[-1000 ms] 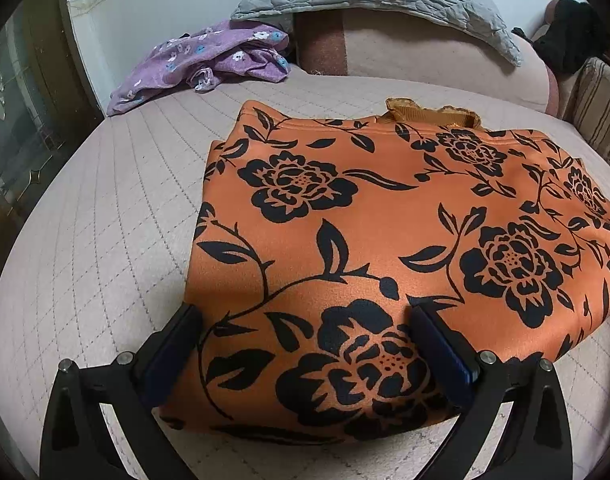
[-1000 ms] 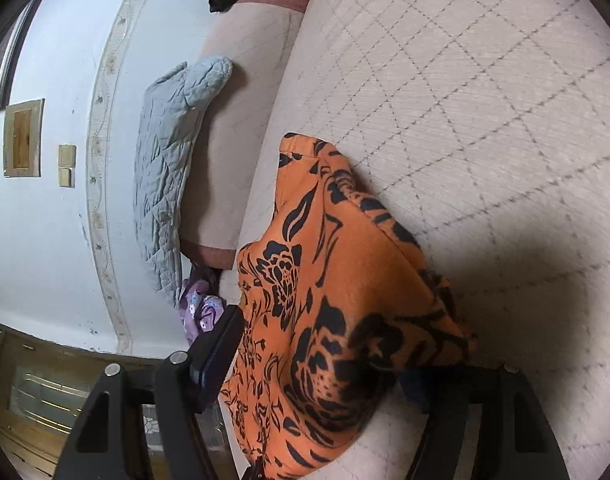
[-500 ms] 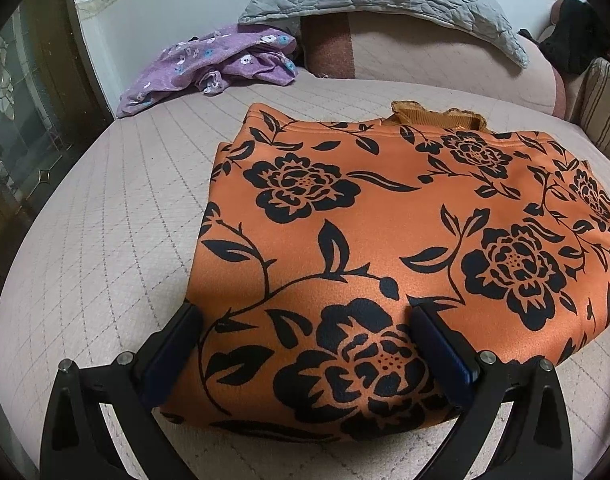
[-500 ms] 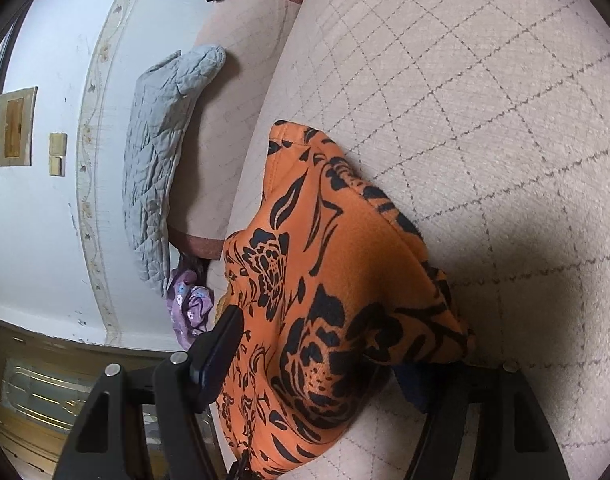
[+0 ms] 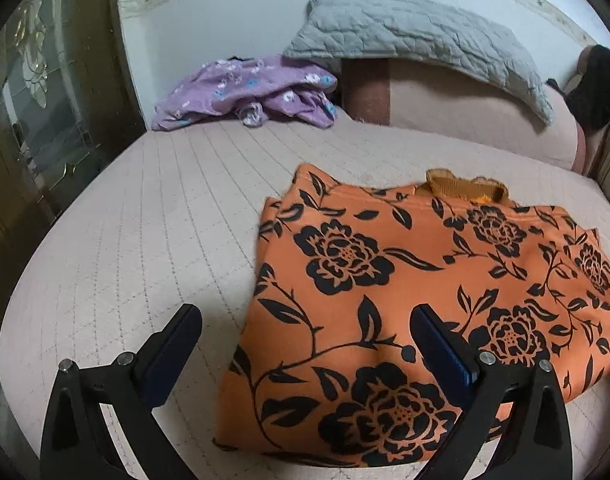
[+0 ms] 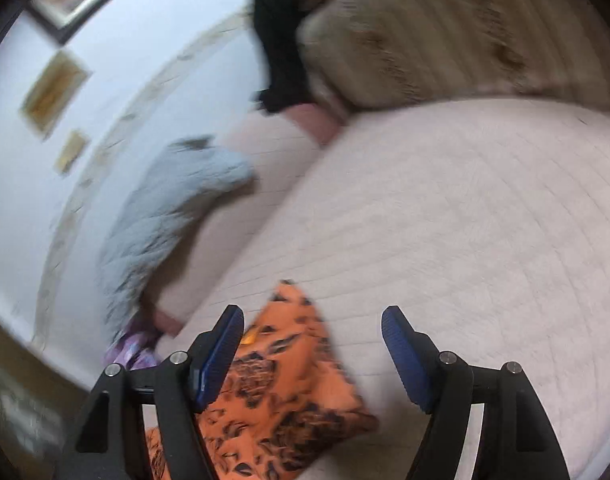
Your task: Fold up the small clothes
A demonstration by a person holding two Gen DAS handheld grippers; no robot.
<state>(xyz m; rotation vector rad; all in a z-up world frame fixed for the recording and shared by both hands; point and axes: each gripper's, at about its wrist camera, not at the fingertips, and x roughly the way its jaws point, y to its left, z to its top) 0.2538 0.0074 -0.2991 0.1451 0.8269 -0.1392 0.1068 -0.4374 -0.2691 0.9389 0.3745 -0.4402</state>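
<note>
the orange garment [image 5: 417,304] lies folded into a flat, roughly square stack on the bed [image 5: 145,240], its ribbed collar poking out at the far edge. the edges look fairly even, so this piece seems done or nearly so; at most a little squaring up is left. a purple garment [image 5: 249,92] lies crumpled at the far side of the bed by the wall, not yet folded, and is probably the next one.

the left gripper [image 5: 305,340] hangs over the near left corner of the orange garment with its jaws spread and nothing pinched; one finger stands over the bed, the other over the cloth. the right gripper [image 6: 311,344] is also wide apart and empty, above the garment's corner, with bare bed under its right finger.

the left view shows the whole fold, the collar, the purple garment and a grey pillow [image 5: 417,36] on the headboard. the right view is blurred and tilted; it shows only one orange corner [image 6: 289,384], but adds a striped cushion [image 6: 437,28] and frames on the wall that the left view lacks.
</note>
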